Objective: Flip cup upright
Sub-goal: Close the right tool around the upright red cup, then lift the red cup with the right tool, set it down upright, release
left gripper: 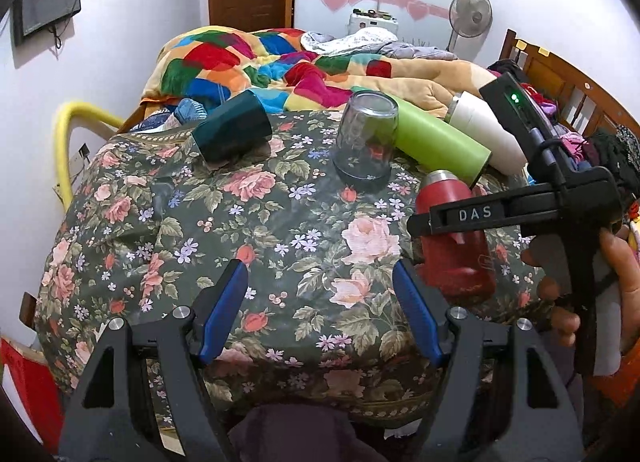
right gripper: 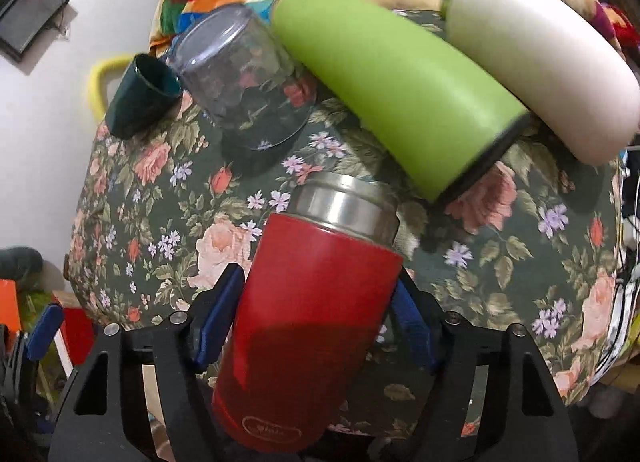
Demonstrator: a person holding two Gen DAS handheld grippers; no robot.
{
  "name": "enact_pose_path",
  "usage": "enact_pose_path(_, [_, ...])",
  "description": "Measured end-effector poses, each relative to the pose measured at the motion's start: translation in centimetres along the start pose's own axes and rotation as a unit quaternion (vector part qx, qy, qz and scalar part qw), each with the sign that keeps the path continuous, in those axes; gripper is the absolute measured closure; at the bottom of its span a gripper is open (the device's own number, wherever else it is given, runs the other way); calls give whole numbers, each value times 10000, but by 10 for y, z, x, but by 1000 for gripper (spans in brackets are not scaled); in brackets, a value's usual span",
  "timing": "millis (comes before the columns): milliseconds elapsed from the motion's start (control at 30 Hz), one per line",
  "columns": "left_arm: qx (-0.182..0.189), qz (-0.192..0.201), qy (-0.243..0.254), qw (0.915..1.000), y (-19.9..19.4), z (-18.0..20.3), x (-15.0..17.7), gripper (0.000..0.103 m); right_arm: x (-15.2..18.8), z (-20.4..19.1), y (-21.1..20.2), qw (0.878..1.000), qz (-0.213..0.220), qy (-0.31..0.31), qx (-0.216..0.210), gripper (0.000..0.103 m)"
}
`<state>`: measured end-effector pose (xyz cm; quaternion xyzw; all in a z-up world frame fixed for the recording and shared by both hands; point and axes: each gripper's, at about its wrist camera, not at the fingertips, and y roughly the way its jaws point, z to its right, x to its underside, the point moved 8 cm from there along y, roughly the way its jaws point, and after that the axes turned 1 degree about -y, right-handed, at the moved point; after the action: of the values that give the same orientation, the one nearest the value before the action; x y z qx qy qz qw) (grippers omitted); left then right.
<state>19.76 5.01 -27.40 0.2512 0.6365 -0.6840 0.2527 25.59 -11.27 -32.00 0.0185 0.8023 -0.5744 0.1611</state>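
Observation:
A red insulated cup (right gripper: 316, 314) with a steel rim stands tilted between my right gripper's (right gripper: 316, 310) blue pads, which are shut on its body. In the left wrist view the red cup (left gripper: 454, 242) stands at the right with the right gripper (left gripper: 460, 218) clamped across it. My left gripper (left gripper: 320, 302) is open and empty over the floral tablecloth (left gripper: 240, 222). A clear glass cup (left gripper: 366, 138) stands upside down at the table's middle back. A dark green cup (left gripper: 232, 132) lies on its side at the back left.
A lime green bottle (left gripper: 436, 138) and a white bottle (left gripper: 486, 130) lie on their sides at the back right. A bed with a colourful quilt (left gripper: 280, 62) lies behind the table. A yellow chair back (left gripper: 64, 142) stands at the left.

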Motion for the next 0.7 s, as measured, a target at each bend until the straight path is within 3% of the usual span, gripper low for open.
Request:
enact_pose_path(267, [-20, 60, 15, 10000, -1, 1, -9, 29, -2, -16, -32, 9980, 464, -441, -9, 44])
enact_pose_path(700, [19, 235, 44, 9997, -4, 12, -32, 29, -34, -32, -99, 9836, 1526, -920, 265, 44])
